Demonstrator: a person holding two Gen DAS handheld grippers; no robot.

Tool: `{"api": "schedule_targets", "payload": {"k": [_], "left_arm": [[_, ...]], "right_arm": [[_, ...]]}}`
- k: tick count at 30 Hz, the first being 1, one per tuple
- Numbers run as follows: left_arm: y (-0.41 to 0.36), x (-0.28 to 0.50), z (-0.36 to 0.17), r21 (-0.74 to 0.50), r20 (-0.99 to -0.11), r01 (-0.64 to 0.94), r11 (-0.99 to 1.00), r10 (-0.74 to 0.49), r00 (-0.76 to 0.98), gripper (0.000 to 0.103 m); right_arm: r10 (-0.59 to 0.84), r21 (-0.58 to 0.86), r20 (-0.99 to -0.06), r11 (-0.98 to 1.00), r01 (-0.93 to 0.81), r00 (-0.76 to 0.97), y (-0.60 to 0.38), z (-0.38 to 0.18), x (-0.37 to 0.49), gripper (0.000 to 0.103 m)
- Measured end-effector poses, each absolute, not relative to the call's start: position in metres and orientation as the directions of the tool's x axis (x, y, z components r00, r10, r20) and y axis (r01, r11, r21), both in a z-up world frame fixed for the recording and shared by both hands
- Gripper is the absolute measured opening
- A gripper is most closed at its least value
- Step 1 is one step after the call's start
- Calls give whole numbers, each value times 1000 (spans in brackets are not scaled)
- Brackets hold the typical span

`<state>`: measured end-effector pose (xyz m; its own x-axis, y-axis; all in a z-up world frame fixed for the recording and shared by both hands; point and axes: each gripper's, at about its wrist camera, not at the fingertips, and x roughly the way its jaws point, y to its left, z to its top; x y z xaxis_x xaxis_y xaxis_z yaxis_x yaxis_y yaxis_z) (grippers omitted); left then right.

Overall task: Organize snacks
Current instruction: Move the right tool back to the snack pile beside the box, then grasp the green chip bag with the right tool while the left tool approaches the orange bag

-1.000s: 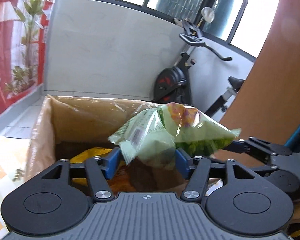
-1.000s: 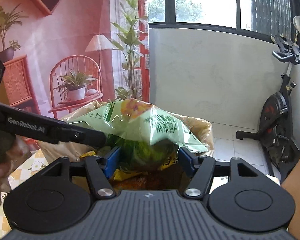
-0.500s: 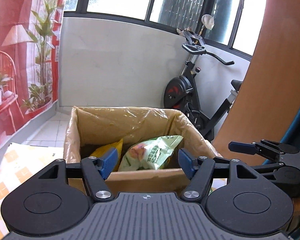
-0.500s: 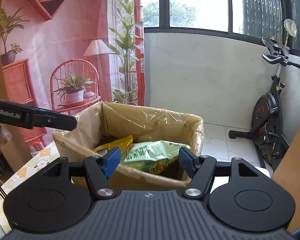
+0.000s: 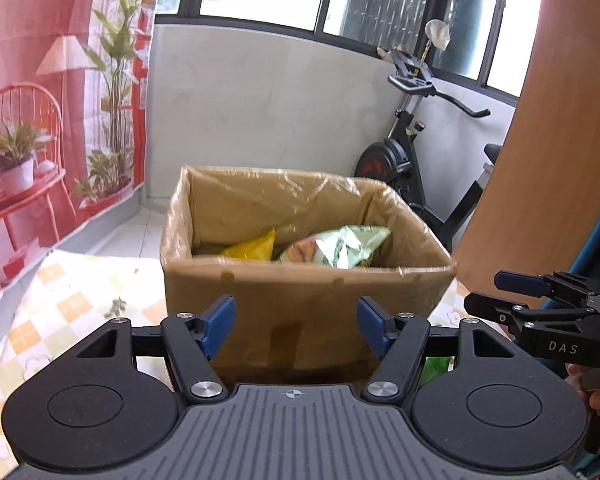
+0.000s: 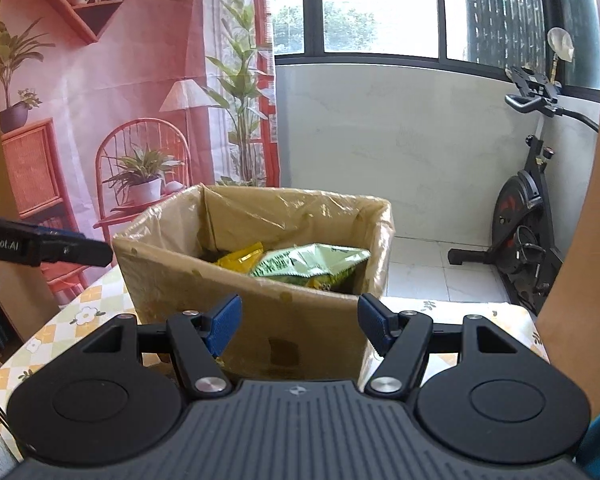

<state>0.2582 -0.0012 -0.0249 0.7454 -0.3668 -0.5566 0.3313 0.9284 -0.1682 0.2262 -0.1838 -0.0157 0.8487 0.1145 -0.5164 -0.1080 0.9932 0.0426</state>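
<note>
A green bag [image 5: 336, 246] lies inside the box [image 5: 300, 300] at the worktop's [image 5: 72, 300] far edge, beside a yellow bag [image 5: 252, 248], long axis crosswise, tipped up rightward. The left gripper [image 5: 296, 322] and right gripper [image 6: 298, 322] are spread, empty, short of the box.

Daylight pours through dark-framed windows [image 6: 380, 4] above a pale wall [image 6: 400, 140]. An exercise bike [image 6: 528, 200] stands on the tiled floor [image 6: 420, 276] at far right, a red printed backdrop [image 6: 112, 92] hanging at left.
</note>
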Motion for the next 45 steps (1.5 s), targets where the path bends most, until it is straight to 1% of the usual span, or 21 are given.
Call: {"api": "schedule_targets", "payload": {"k": [2, 5, 9, 10, 13, 15, 17, 19, 21, 24, 27, 30, 34, 38, 41, 45], "left_arm": [[-2, 257, -32, -173, -566, 333, 927, -370, 736, 71], [-5, 255, -43, -180, -568, 322, 930, -365, 737, 82], [-11, 256, -59, -201, -582, 301, 932, -361, 728, 83], [-12, 257, -63, -207, -589, 300, 931, -363, 722, 84], [-19, 261, -74, -206, -609, 302, 931, -363, 705, 86], [-23, 264, -81, -185, -623, 302, 935, -349, 700, 87], [-27, 267, -88, -171, -639, 289, 942, -329, 695, 90], [-27, 268, -97, -189, -650, 275, 943, -330, 685, 92], [-29, 270, -107, -214, -663, 264, 940, -339, 667, 93], [-35, 273, -119, -221, -689, 257, 941, -337, 642, 93], [-40, 277, -128, -224, -713, 262, 939, -341, 612, 93], [-42, 284, -131, -219, -720, 263, 940, -338, 606, 93], [-45, 292, -129, -215, -714, 270, 938, -340, 612, 93], [-49, 296, -132, -232, -734, 257, 938, -342, 586, 93], [-53, 295, -137, -221, -741, 252, 942, -330, 585, 93], [-55, 294, -145, -219, -746, 248, 944, -326, 582, 93]], "right_arm": [[105, 41, -521, 994, -98, 847, -185, -22, 224, 68], [90, 38, -531, 996, -82, 842, -189, -32, 221, 68], [86, 56, -537, 996, -66, 839, -195, -45, 217, 69], [84, 57, -540, 996, -63, 837, -196, -49, 217, 73], [61, 40, -547, 998, -47, 835, -200, -61, 216, 79], [54, 40, -556, 998, -38, 829, -204, -69, 217, 82], [47, 53, -569, 998, -21, 821, -210, -77, 220, 83], [34, 58, -579, 998, 0, 815, -215, -85, 224, 87], [15, 47, -587, 999, 15, 809, -218, -94, 226, 89], [6, 38, -607, 999, 21, 794, -223, -112, 230, 89], [13, 60, -624, 998, 31, 781, -228, -127, 234, 89], [26, 72, -638, 997, 26, 770, -231, -139, 236, 89], [44, 89, -630, 996, 16, 775, -237, -144, 239, 89], [57, 87, -645, 996, 0, 762, -240, -147, 248, 89], [79, 87, -653, 996, -30, 753, -240, -149, 251, 89], [70, 77, -655, 997, -25, 752, -241, -155, 250, 89]]}}
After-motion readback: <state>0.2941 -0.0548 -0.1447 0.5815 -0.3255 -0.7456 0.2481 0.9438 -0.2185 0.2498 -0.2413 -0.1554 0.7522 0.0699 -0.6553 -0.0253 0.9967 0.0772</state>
